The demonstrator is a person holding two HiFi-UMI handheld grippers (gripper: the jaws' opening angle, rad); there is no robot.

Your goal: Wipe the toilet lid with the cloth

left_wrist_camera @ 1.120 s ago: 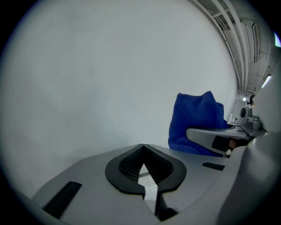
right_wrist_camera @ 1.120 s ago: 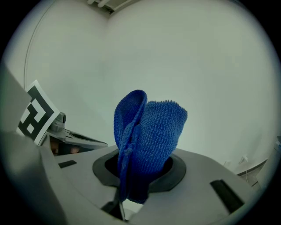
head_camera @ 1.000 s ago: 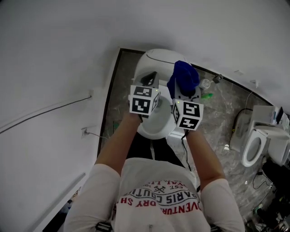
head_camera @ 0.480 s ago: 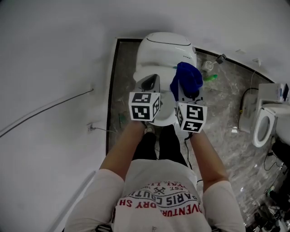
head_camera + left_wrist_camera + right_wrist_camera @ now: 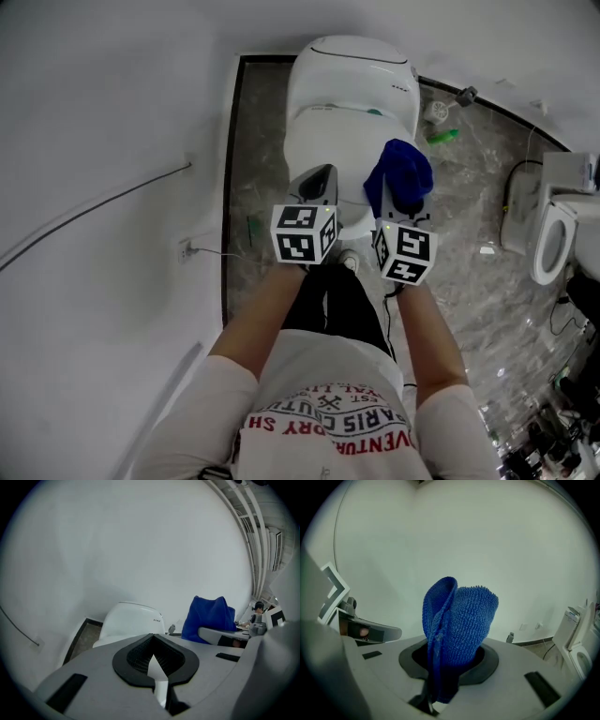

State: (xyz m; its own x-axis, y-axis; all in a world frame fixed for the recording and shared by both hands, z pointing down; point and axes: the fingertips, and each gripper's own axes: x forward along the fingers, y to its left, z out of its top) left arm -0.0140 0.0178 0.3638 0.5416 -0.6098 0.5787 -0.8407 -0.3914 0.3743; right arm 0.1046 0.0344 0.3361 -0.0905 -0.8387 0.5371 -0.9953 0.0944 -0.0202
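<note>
Your right gripper (image 5: 443,665) is clamped on the blue cloth (image 5: 457,625), which stands bunched up out of its jaws. Your left gripper (image 5: 152,644) has its jaws drawn together on nothing. From the head view, both hover over the front of the toilet lid (image 5: 333,150), which is down, cloth at its right side; whether it touches, you cannot tell. White wall (image 5: 112,112) crowds your left. Stone floor (image 5: 469,202) lies to your right, as far as a second toilet (image 5: 553,239).

Two toilets (image 5: 349,122) (image 5: 555,246), one cloth (image 5: 401,176)
</note>
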